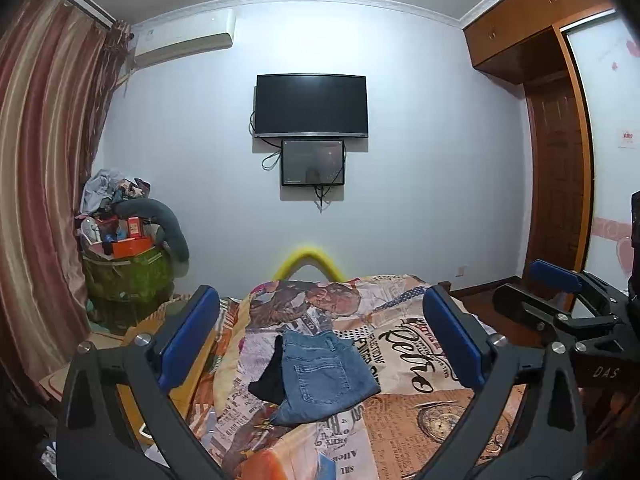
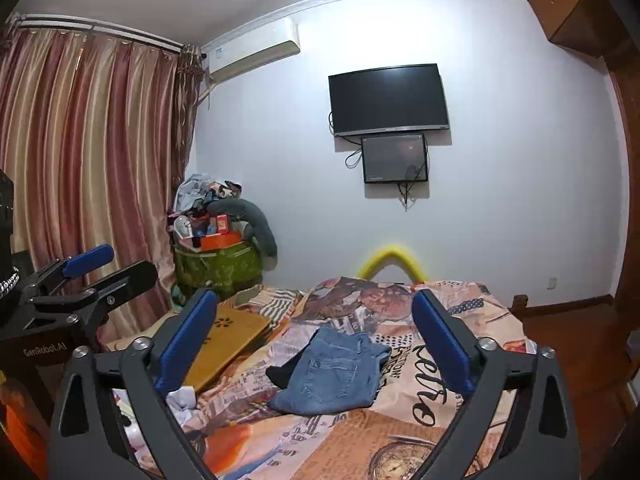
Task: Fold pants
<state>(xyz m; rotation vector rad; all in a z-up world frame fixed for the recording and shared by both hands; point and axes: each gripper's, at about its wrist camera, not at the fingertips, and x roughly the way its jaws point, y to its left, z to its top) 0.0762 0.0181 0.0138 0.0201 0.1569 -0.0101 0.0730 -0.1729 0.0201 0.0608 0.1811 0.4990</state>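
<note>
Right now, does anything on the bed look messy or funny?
Mostly tidy. The folded blue denim pants lie flat on the newspaper-print bedspread, but a black piece of cloth pokes out from under their left edge. Crumpled white paper lies near the bed's left side.

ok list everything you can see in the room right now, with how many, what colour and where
jeans: one, blue, folded on the bedspread, apart from both grippers
black garment: one, partly under the jeans' left edge
bedspread: one, orange and beige print, on the bed
wooden board: one, tan, left side of bed
foam tube: one, yellow, bent, behind the bed
television: one, black, on the wall
small screen: one, black, under the television
air conditioner: one, white, upper left wall
curtain: red and gold stripes, left
green bag: one, piled with clutter, by the curtain
wardrobe: brown, right
left gripper: open, empty
right gripper: open, empty
</note>
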